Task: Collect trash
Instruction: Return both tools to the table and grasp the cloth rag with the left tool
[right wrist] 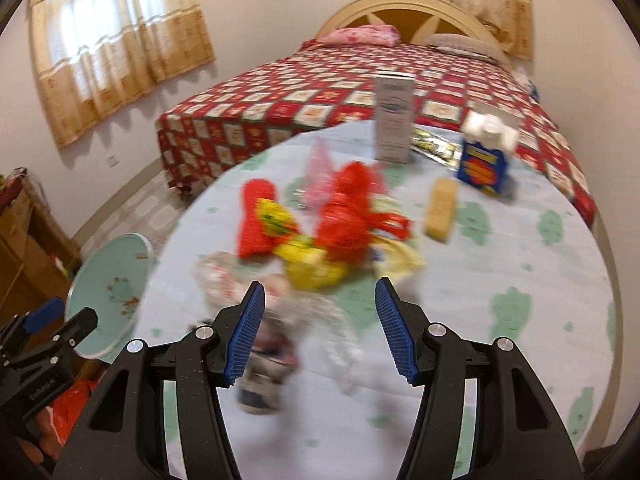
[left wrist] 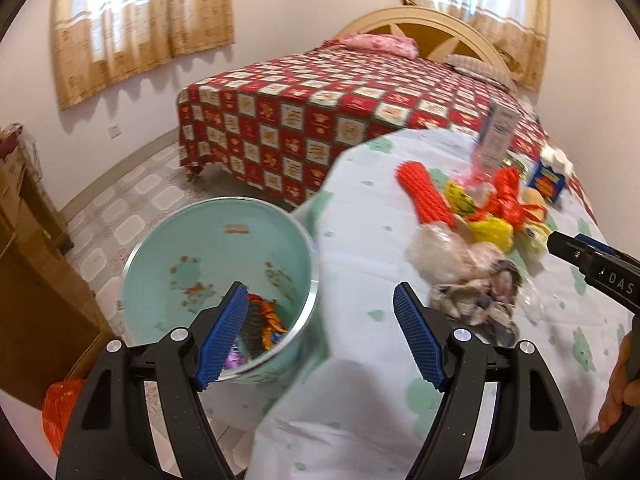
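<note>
- The trash pile (right wrist: 320,232) lies in a heap on the round table (right wrist: 500,264).
- The bin (left wrist: 216,264) stands just beside the table.
- The left gripper (left wrist: 320,316) tilts down, jaws spread, holding nothing.
- The right gripper (right wrist: 320,320) tilts down over the pile, jaws spread, empty.

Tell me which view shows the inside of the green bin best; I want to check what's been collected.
The left wrist view: it looks down into the green bin, showing wrappers at the bottom. The right wrist view catches only its rim and part of the inner wall at the table's edge, contents hidden.
</note>
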A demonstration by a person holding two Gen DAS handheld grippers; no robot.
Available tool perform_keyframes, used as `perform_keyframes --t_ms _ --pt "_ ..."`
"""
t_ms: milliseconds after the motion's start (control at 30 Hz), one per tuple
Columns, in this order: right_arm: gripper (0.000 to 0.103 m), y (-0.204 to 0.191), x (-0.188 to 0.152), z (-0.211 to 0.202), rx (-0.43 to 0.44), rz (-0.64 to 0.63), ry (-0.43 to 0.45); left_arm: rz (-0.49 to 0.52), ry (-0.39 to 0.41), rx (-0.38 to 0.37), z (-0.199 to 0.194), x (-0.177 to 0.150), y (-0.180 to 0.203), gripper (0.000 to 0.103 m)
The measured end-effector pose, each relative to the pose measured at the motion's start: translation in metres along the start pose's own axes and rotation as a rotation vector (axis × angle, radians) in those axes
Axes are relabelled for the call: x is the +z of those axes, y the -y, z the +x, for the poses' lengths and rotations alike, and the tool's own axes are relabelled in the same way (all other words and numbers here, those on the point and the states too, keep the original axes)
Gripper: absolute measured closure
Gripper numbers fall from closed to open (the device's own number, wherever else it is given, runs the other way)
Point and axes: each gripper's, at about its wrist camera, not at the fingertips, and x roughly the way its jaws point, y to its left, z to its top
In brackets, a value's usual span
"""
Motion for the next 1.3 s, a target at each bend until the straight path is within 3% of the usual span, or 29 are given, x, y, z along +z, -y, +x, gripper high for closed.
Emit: perform_keyframes --t_ms 367,600,833,1000,1233,1300 --pt "0.049 0.048 -0.018 -0.005 -0.025 0.027 -0.015 0.093 -0.023 -0.089 0.011 -0.002 0.061 0.029" --pt "0.049 0.066 -0.02 -0.009 -0.027 0.044 -0.008 0.102 -0.056 -0.157 0.031 -0.001 0.097 0.029" --pt "0.049 0.079 -0.027 -0.006 -0.021 0.069 -0.021 0.101 -0.118 -0.159 0.056 -0.01 0.117 0.03" --pt "0.049 0.081 -0.027 -0.005 -0.016 0.076 -0.022 0.099 -0.139 -0.198 0.062 -0.017 0.118 0.064" --pt "0.05 0.071 -0.025 -0.002 0.001 0.066 -0.024 0.127 -0.111 -0.217 0.04 -0.014 0.108 0.078" --pt "0.05 0.063 -0.023 -0.001 0.012 0.061 -0.022 0.141 -0.091 -0.206 0.028 -0.012 0.1 0.086"
